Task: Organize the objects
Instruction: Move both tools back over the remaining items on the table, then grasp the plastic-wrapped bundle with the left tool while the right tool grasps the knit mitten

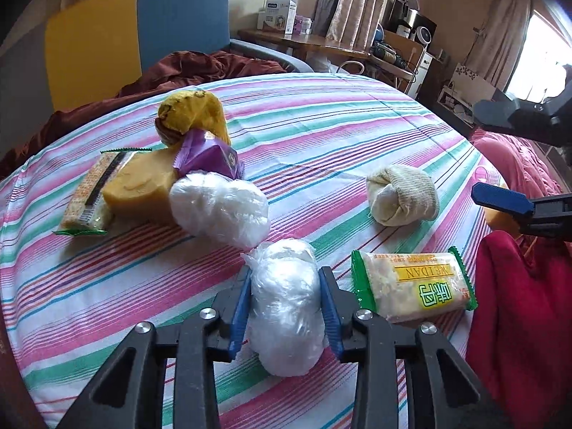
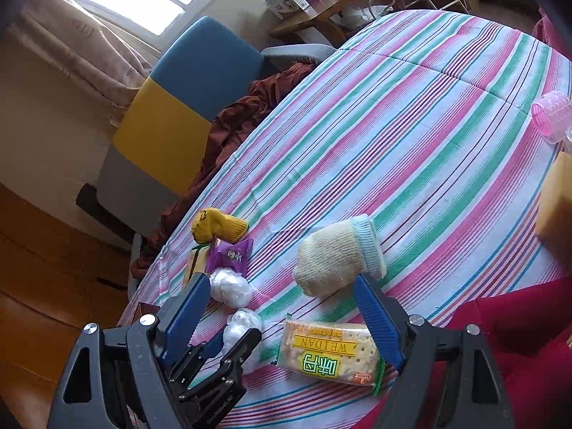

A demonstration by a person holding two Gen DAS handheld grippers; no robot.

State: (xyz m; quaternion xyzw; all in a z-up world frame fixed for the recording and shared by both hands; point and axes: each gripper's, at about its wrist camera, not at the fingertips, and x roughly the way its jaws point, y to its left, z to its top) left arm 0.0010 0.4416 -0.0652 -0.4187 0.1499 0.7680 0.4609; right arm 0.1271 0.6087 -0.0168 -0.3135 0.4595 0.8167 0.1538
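Striped bedspread [image 1: 321,114] in pink, green, blue and white, spread over a bed and serving as the work surface. Behind it, a chair [image 1: 143,32] with blue and yellow back panels, with rust-brown cloth [image 1: 200,68] bunched at the seat. Farther back, a wooden table [image 1: 304,41] bearing boxes, curtains [image 1: 357,3] at a bright window, and cluttered shelving on the right. Red fabric [image 1: 518,304] at the right edge of the bed.

Left gripper [image 1: 286,304] closed on a white plastic-wrapped bundle [image 1: 286,307], blue pads pressed against both flanks, bundle resting on the bedspread between the fingers. Just right of it, touching nothing, a green-edged cracker packet [image 1: 414,286] marked WEIDAN. Farther up the bed on the left, a tight cluster: second plastic-wrapped bundle [image 1: 220,211], yellow block [image 1: 139,189], another cracker packet [image 1: 89,193], purple snack packet [image 1: 207,157] and rolled yellow sock [image 1: 193,114]. Apart on the right, a rolled cream sock [image 1: 400,196].

Right gripper [image 2: 282,311] with fingers spread wide, clamping nothing, held above the bedspread; cracker packet below and between its fingers, cream sock just beyond the tips. Left gripper with its bundle visible past the right gripper's left finger. Pink hair roller [image 2: 550,116] near the far right edge of the bed.
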